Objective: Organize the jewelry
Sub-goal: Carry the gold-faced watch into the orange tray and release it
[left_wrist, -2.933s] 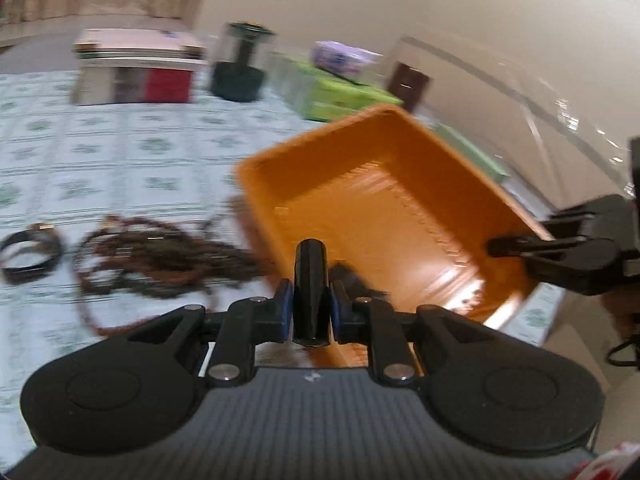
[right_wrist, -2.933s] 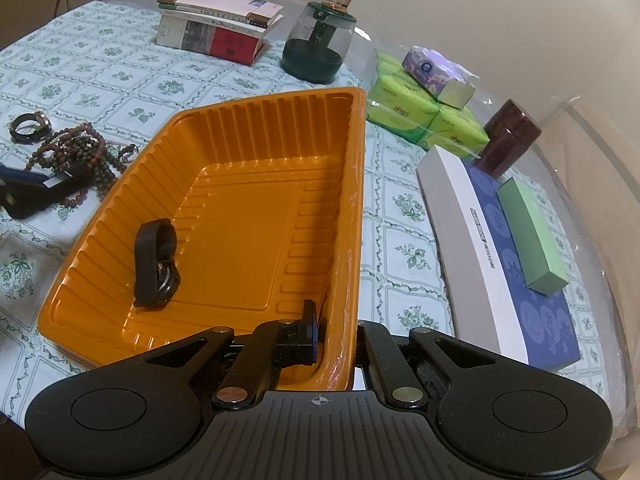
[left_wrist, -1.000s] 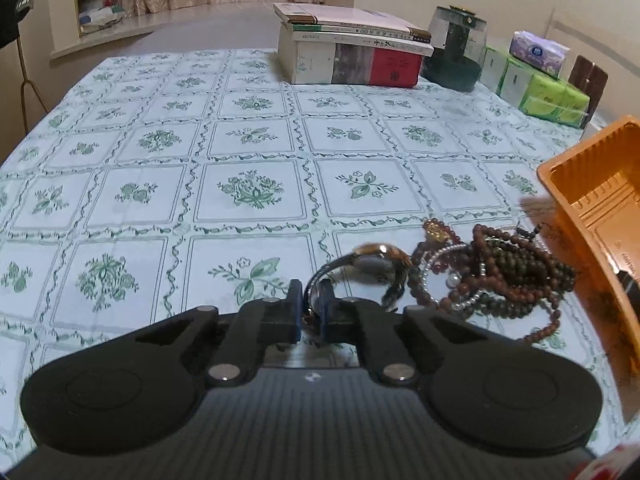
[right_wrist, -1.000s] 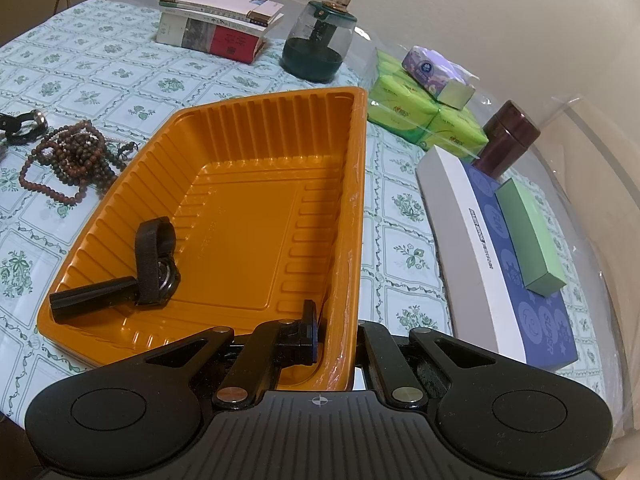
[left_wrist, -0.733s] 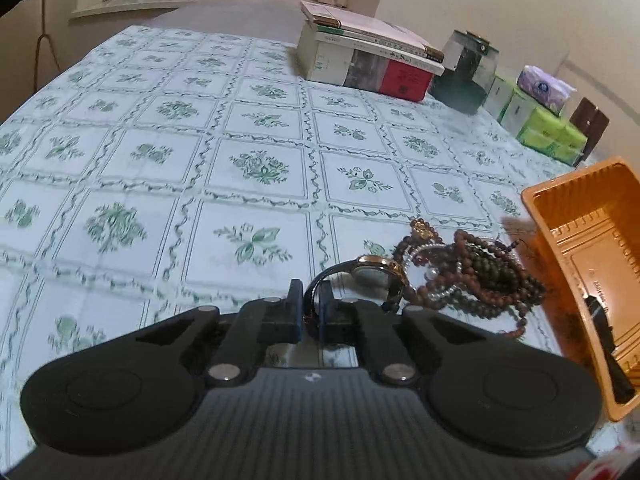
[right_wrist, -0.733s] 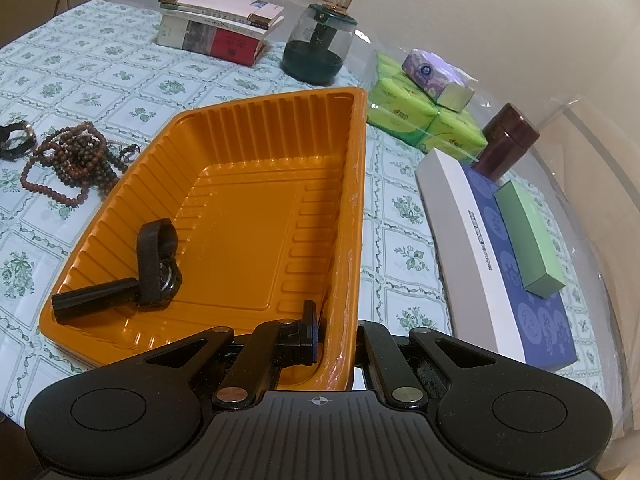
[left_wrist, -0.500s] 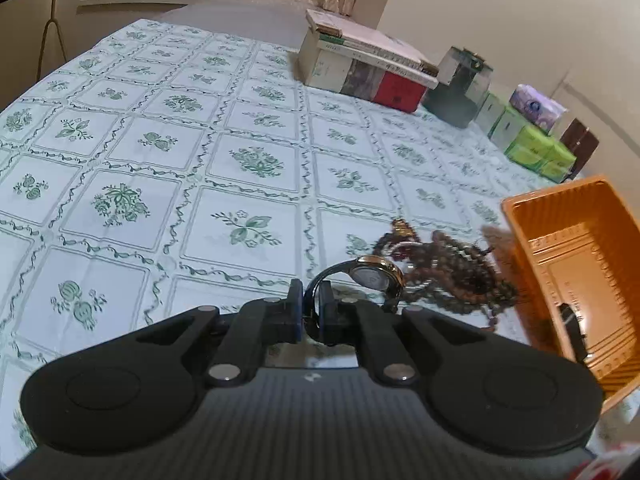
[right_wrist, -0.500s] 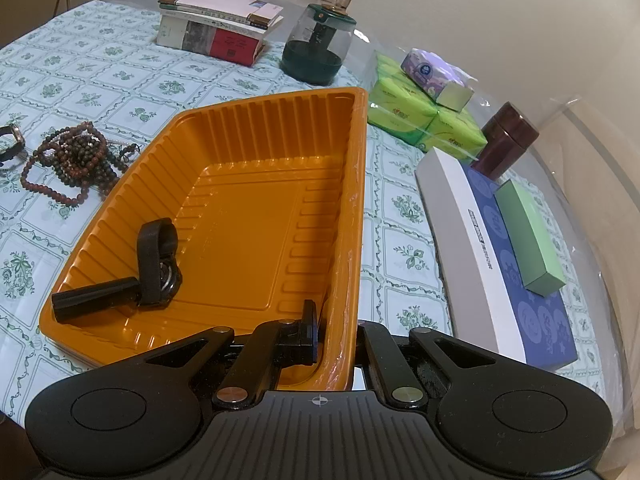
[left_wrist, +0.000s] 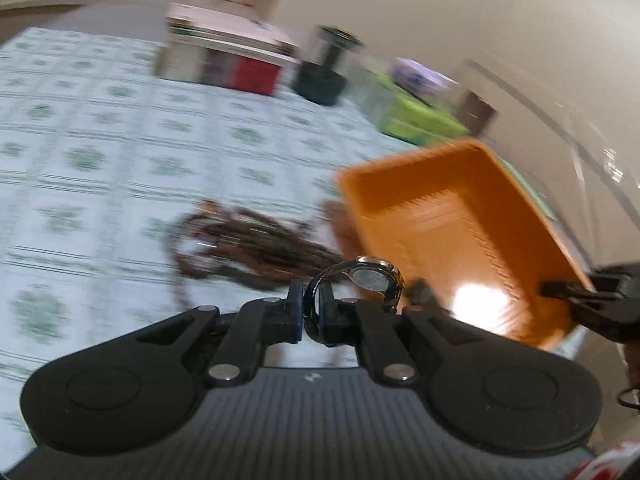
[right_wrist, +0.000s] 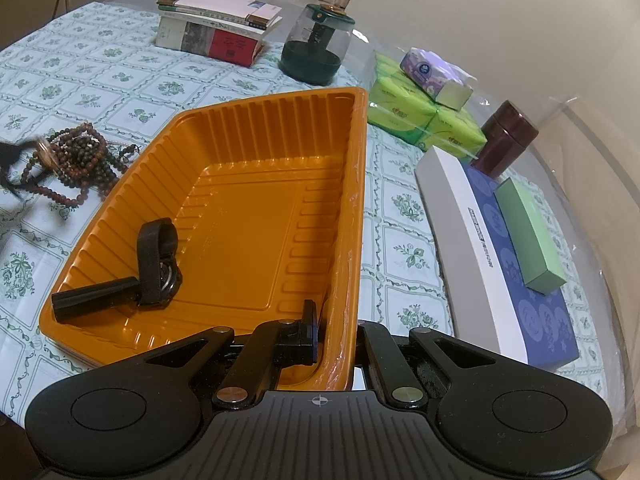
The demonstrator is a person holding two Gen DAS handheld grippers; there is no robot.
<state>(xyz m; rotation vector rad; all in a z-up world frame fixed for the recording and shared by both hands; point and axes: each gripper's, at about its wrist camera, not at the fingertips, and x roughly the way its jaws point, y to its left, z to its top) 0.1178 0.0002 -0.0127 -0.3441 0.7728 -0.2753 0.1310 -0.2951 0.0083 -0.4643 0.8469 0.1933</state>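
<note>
My left gripper [left_wrist: 310, 308] is shut on the dark strap of a wristwatch [left_wrist: 374, 278], which it holds clear of the tablecloth, its pale dial facing up. Behind it lies a heap of brown bead strings [left_wrist: 248, 240], blurred by motion. To the right stands the orange tray [left_wrist: 460, 220]. My right gripper [right_wrist: 338, 332] is shut on the near wall of the orange tray [right_wrist: 248, 208], one finger inside and one outside. A black-strapped watch [right_wrist: 154, 256] lies in the tray's left part. The bead strings [right_wrist: 80, 160] lie left of the tray.
A stack of books [right_wrist: 216, 28] and a dark green glass jar [right_wrist: 316, 48] stand at the back. Green tissue packs [right_wrist: 416, 116], a brown canister [right_wrist: 508, 136] and a blue-and-white box [right_wrist: 500, 248] bearing a green box [right_wrist: 528, 236] lie right of the tray.
My left gripper has lifted the wristwatch off the tablecloth and swung right, toward the orange tray. The right gripper and the tray have kept still.
</note>
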